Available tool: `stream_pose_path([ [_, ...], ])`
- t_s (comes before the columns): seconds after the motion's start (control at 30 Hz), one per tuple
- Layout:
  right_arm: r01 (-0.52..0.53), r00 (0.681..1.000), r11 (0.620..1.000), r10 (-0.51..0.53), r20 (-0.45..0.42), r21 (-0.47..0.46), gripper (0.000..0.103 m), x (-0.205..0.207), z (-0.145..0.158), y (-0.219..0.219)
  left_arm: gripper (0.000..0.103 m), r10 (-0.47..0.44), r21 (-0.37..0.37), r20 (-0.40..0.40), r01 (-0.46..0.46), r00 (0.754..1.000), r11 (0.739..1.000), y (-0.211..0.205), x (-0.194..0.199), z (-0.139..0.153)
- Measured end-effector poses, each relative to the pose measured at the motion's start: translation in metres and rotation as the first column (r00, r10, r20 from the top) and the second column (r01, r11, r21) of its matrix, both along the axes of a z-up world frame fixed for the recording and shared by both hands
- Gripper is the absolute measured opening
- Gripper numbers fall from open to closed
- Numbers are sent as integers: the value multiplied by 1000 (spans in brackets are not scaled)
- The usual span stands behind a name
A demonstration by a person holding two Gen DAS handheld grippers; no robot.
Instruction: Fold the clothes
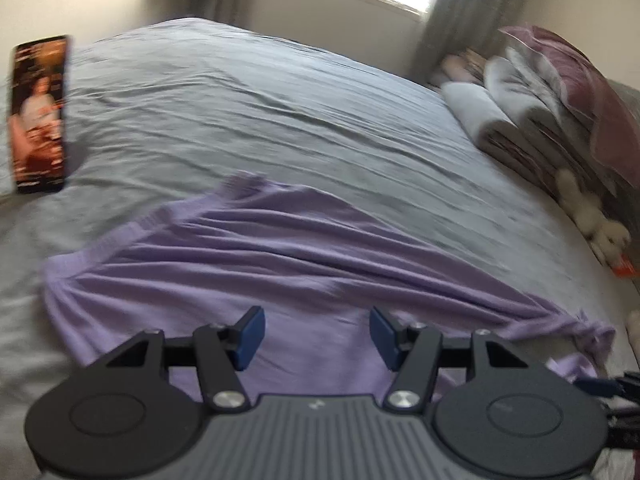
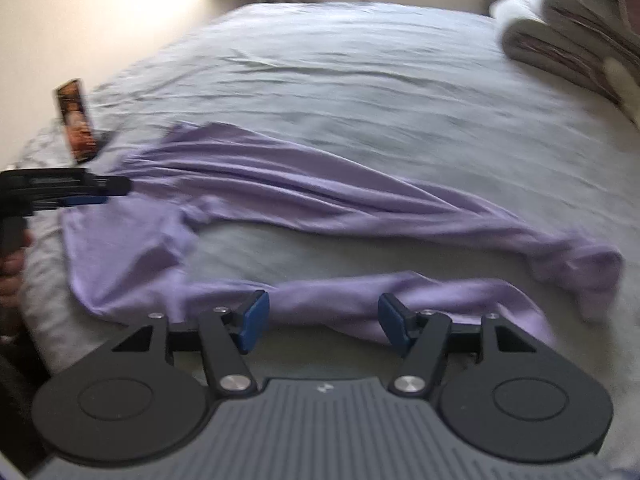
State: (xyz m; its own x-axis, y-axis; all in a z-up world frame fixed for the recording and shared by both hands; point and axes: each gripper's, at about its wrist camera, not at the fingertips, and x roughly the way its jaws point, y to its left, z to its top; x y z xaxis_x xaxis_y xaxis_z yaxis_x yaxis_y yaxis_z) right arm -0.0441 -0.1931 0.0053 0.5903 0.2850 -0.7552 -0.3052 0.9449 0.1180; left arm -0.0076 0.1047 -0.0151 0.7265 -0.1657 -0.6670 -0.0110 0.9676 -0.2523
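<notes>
Lilac garment spread on bed, both jaws apart and empty.

Purple garment (image 2: 304, 200) lies rumpled along the near edge of the bed (image 1: 280, 92), one long strip trailing toward the right-hand side. Left gripper (image 1: 317, 336) hovers over the cloth, jaws open, nothing pinched. Right gripper (image 2: 323, 322) likewise open above the near strip. Likely laid flat for a fold; fabric looks thin, creases readily. Folded bedding (image 1: 520, 120) is stacked at the far right edge.

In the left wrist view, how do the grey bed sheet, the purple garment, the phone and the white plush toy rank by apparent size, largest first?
1. Grey bed sheet
2. Purple garment
3. Phone
4. White plush toy

The garment lies nearer the camera, which enlarges it; the phone and toy stay clearly smaller.
</notes>
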Motion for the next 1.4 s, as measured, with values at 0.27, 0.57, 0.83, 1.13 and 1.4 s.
stream_pose_path([
  [0.27,184,982,982,-183,-42,33,67,2,-5,-43,59,-106,-14,2,106,994,994,-37,0,1],
  [0.57,287,958,949,-281,-65,130,74,1,12,-63,59,-173,-49,14,173,985,984,-67,6,3],
  [0.83,335,941,934,-326,-87,127,75,1,-2,-76,59,-245,-30,20,245,969,969,-88,5,-1],
  [1.13,379,925,920,-374,-61,103,75,-4,-6,-104,57,-321,-23,25,321,947,947,-98,-3,-3],
  [1.4,394,918,916,-397,13,79,74,-8,-4,-122,45,-447,-73,20,447,894,892,-125,-8,-11],
])
